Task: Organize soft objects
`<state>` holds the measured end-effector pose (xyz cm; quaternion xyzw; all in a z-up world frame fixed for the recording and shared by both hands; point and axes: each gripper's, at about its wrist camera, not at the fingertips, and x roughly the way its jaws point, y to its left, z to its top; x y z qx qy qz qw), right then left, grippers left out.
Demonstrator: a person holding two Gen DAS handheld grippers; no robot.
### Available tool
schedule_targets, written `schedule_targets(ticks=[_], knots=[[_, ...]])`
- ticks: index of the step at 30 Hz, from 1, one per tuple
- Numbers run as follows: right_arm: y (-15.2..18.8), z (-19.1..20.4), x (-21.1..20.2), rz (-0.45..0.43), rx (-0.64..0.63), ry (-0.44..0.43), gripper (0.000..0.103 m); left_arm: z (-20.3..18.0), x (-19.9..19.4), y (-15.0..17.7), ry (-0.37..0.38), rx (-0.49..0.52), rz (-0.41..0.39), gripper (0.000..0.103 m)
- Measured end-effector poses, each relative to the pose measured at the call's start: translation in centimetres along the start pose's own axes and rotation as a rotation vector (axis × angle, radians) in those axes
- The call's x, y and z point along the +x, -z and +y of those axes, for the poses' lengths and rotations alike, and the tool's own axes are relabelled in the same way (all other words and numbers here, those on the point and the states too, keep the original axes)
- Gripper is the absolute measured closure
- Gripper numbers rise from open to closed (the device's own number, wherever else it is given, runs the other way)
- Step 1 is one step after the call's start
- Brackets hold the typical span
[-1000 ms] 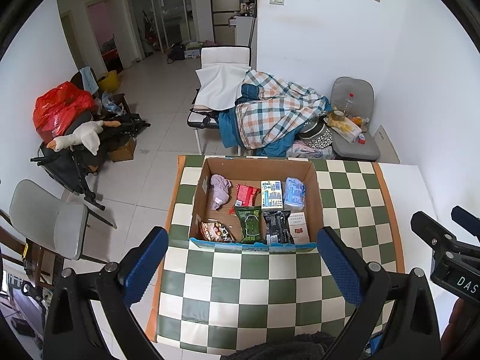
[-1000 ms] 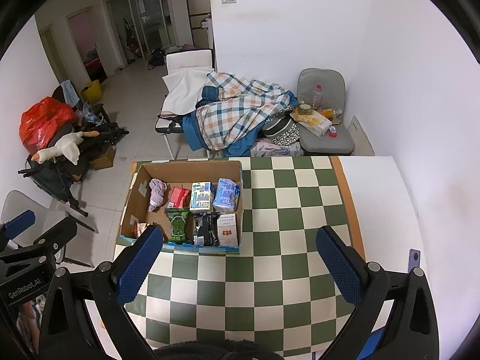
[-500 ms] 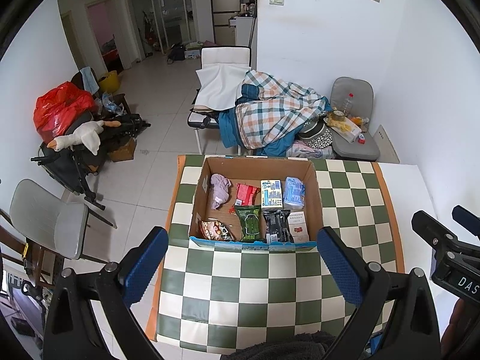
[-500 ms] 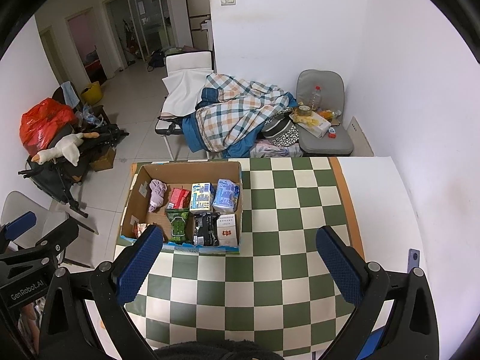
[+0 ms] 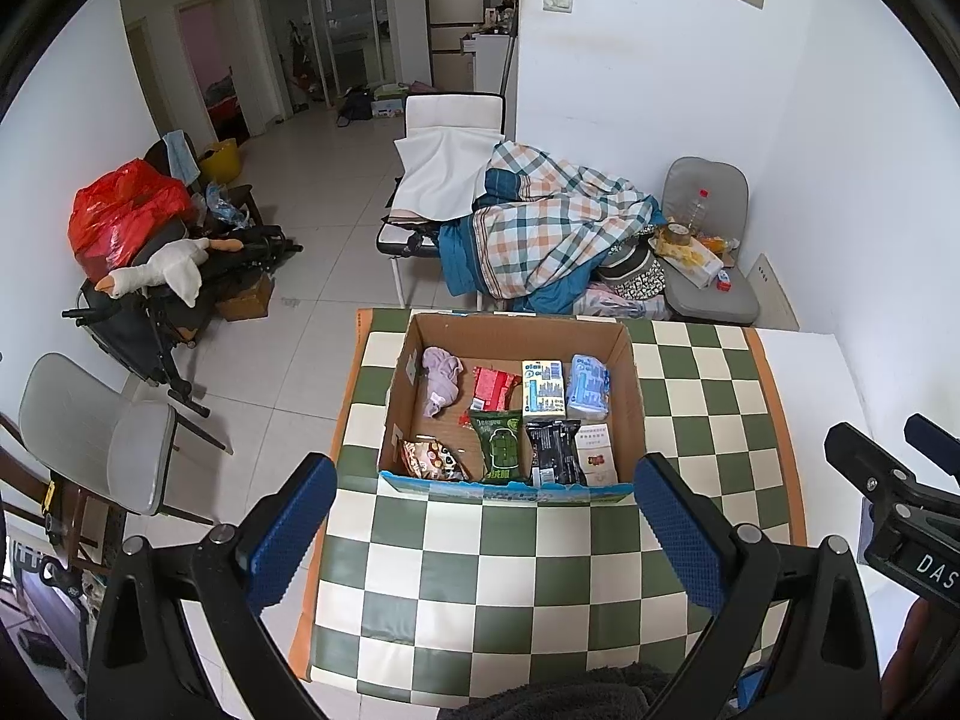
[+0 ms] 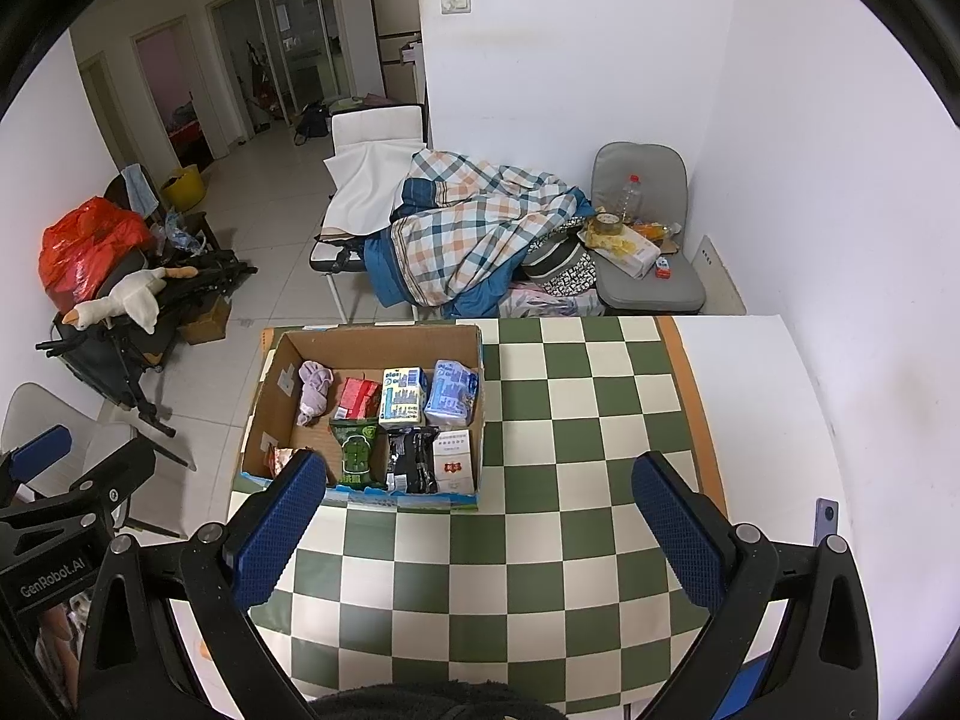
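A cardboard box [image 5: 627, 354] [image 6: 276, 360] stands on the green-and-white checkered table [image 5: 480, 564] [image 6: 540, 540]. Inside lie a lilac cloth [image 5: 441, 375] [image 6: 315, 390], a red packet [image 5: 493, 387], a white-blue carton [image 5: 543, 390], a blue tissue pack [image 5: 588, 387] [image 6: 451, 391], a green packet [image 5: 497, 444] [image 6: 355, 447], a black packet [image 5: 555, 450] and a white box [image 5: 595, 453]. My left gripper [image 5: 485, 531] is open and empty, held above the table before the box. My right gripper [image 6: 479, 531] is open and empty, right of the box.
Beyond the table's far edge are a chair piled with a plaid blanket [image 5: 540, 228], a grey chair with a bottle [image 5: 708, 252], and a stroller with a plush goose [image 5: 162, 267]. A grey chair [image 5: 96, 432] stands left. White wall is at the right.
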<state>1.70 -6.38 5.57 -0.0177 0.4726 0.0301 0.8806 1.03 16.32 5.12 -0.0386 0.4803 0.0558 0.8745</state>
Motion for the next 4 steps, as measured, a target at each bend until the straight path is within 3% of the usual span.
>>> schedule_targets(ticks=[4], knots=[[0.06,0.0,-0.06,0.0,-0.001,0.0,0.0,0.23,-0.47,-0.18,-0.003,0.003,-0.011,0.002]])
